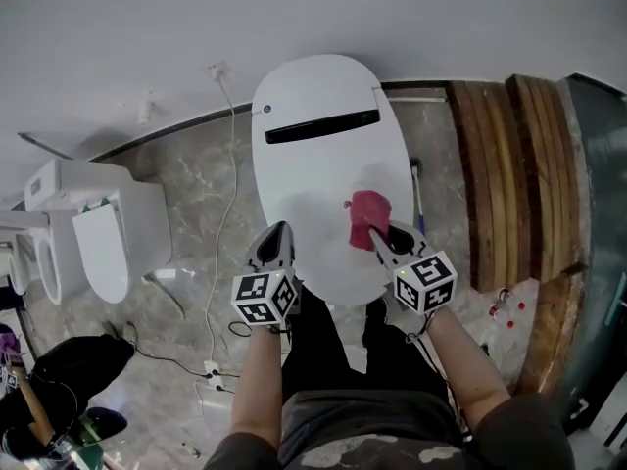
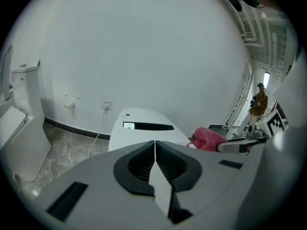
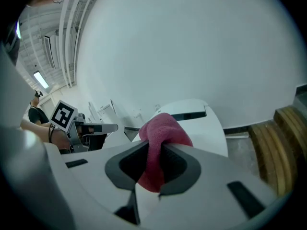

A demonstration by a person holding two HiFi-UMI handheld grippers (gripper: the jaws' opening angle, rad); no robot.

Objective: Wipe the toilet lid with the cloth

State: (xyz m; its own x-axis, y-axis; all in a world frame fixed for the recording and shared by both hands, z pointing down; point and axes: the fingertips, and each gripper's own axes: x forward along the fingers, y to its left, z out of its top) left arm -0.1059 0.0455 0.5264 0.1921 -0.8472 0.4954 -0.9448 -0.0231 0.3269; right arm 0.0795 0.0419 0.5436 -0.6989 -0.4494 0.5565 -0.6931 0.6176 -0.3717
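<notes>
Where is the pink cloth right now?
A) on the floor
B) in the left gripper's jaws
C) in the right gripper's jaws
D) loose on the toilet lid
C: the right gripper pinches the pink cloth in its jaws; the left gripper is shut and empty.

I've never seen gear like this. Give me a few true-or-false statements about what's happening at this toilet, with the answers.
1. The right gripper is clamped on a pink cloth. True.
2. The left gripper has its jaws wide apart. False: they are together, with nothing between them.
3. The toilet lid is raised. False: it lies closed.
4. A second toilet stands off to the left in the head view. True.
</notes>
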